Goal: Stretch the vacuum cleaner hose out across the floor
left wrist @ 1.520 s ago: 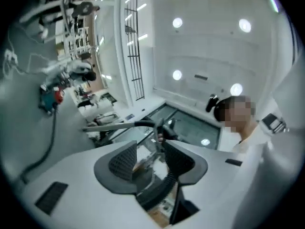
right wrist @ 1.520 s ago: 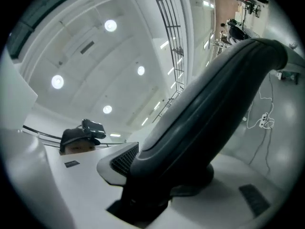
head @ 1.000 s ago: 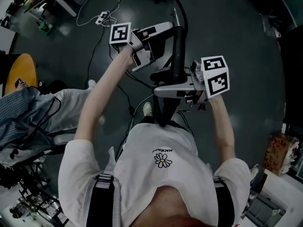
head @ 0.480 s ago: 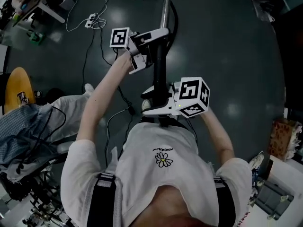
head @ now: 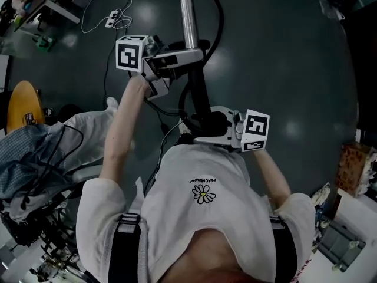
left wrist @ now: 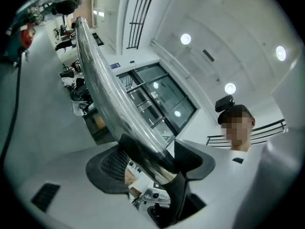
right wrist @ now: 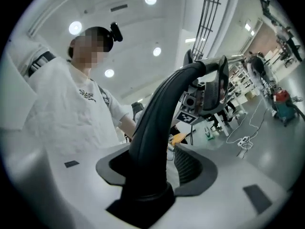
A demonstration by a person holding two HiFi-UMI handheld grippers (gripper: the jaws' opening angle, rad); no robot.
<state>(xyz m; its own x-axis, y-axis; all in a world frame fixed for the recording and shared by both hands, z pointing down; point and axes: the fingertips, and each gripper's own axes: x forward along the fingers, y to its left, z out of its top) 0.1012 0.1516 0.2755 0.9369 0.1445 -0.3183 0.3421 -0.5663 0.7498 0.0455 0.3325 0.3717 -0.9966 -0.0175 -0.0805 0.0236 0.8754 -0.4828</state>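
The vacuum's shiny metal tube runs from the top of the head view down into a black curved handle. The black hose arcs beside it. My left gripper straddles the joint of tube and handle. In the left gripper view the tube lies between the jaws of this gripper; they stand wide and are closing, with a slit showing at the right pad. My right gripper, close to the person's chest, is shut on the black handle, which fills the gap of that gripper.
A white power strip with looped cable lies on the dark floor at the upper left. A black cable trails under the arms. A seated person in blue plaid and an orange seat are at the left, a cardboard box at the right.
The wand has swung so that more of the metal tube shows at the top. My right gripper slid down the handle toward the body. My left gripper shifted left.
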